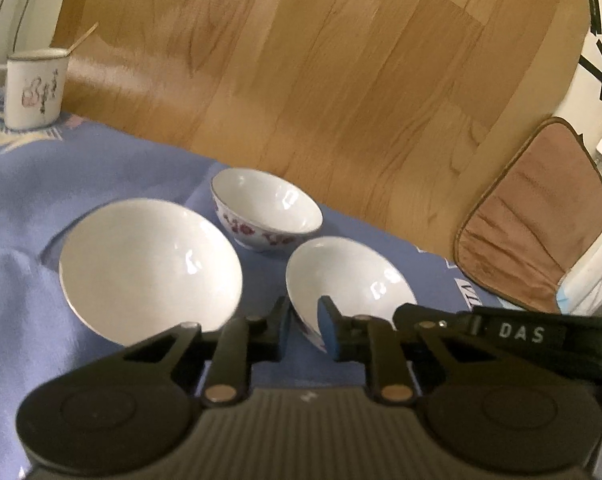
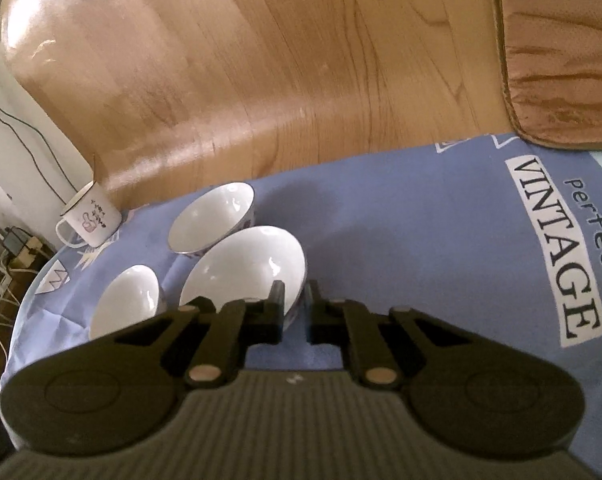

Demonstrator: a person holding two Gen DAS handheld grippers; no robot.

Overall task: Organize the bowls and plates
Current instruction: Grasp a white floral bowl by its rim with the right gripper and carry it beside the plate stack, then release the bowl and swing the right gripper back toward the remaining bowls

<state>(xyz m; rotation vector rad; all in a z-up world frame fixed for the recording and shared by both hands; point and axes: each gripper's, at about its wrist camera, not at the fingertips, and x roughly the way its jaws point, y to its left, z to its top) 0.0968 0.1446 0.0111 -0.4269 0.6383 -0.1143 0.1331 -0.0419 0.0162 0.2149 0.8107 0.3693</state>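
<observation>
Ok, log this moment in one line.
left gripper: straddling white ceramic bowl rim | right gripper: straddling same rim | grip: unclear
</observation>
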